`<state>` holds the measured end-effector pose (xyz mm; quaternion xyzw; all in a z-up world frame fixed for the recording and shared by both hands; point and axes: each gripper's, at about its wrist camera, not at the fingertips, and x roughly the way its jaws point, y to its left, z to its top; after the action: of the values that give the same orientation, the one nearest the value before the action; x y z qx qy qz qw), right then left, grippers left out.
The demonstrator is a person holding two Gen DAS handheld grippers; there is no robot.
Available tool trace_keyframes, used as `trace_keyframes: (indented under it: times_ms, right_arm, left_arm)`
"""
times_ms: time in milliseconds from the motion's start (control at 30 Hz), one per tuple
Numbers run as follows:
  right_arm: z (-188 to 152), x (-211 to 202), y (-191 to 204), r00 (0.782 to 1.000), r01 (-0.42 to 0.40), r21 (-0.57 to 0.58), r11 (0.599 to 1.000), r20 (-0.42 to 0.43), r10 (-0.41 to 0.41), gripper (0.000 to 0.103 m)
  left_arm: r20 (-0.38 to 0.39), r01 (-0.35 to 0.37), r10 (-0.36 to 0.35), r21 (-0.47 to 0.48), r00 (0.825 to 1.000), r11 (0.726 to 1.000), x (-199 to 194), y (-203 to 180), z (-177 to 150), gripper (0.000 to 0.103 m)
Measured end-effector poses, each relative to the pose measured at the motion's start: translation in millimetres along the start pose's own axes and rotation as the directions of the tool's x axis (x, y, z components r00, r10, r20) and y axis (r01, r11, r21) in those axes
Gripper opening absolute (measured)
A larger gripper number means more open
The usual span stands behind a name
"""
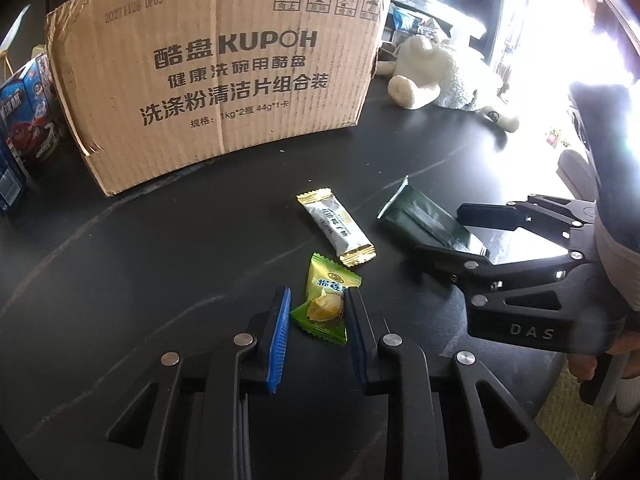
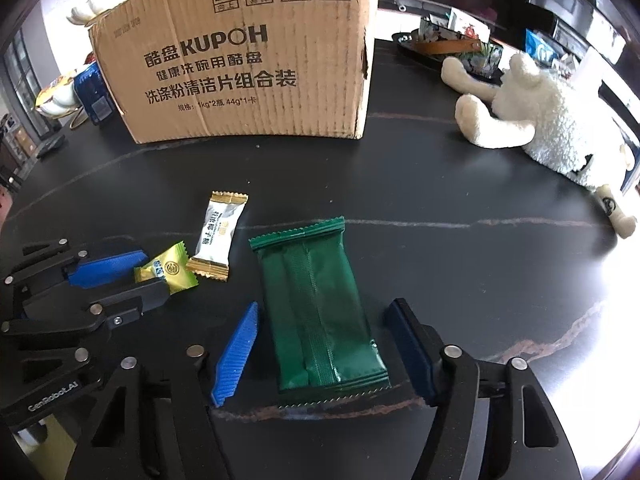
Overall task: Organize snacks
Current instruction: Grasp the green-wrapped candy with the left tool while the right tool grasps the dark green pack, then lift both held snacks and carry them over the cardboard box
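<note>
Three snacks lie on the black table before a cardboard box (image 1: 224, 76), also seen in the right wrist view (image 2: 256, 60). A green-yellow durian candy (image 1: 324, 304) lies between the fingers of my open left gripper (image 1: 318, 302); the right wrist view shows the candy (image 2: 170, 270) and that gripper (image 2: 150, 270). A white and gold bar (image 1: 338, 228) (image 2: 218, 234) lies just beyond it. A dark green packet (image 2: 320, 312) lies between the fingers of my open right gripper (image 2: 324, 312); the left wrist view shows the packet (image 1: 424, 220) and that gripper (image 1: 444, 228). Neither gripper squeezes its snack.
A white plush toy (image 1: 444, 76) (image 2: 544, 124) lies on the table at the right. Blue snack boxes (image 1: 28, 108) stand left of the cardboard box. A tray with packets (image 2: 452, 46) sits at the back. The table edge (image 1: 560, 384) is near on the right.
</note>
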<state>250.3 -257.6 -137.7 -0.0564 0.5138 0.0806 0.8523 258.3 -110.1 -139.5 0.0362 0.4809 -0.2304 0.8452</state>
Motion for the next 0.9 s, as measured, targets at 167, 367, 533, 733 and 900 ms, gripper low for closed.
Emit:
trace_keyframes:
  times_ms: [167,367,533,733,900]
  right_arm:
    - [-1,-2,-2,1.000,0.000,0.000,1.000,0.015,0.000,0.049]
    - [-1,-9,-4,0.999,-0.007,0.012,1.000,0.042,0.007,0.049]
    - [-1,-20,-4,0.997,-0.010,0.026,1.000,0.073,0.008,0.049]
    - [1,-40,5,0.989,-0.052,0.041,0.998,0.143,0.045,0.049]
    - [4,-55,18,0.978,-0.099,0.034,0.994,0.190,0.091,0.049]
  left_arm:
    - [0.010,0.007,-0.007,0.002,1.000,1.000,-3,-6,0,0.027]
    - [0.031,-0.001,0.001,-0.010,1.000,1.000,-9,-9,2,0.027]
    - [0.051,-0.009,0.009,-0.013,0.999,1.000,-19,-11,3,0.027]
    - [0.092,-0.016,0.019,-0.040,0.996,0.999,-39,-7,6,0.027]
    - [0.130,-0.022,0.029,-0.053,0.991,0.998,-58,-1,8,0.027]
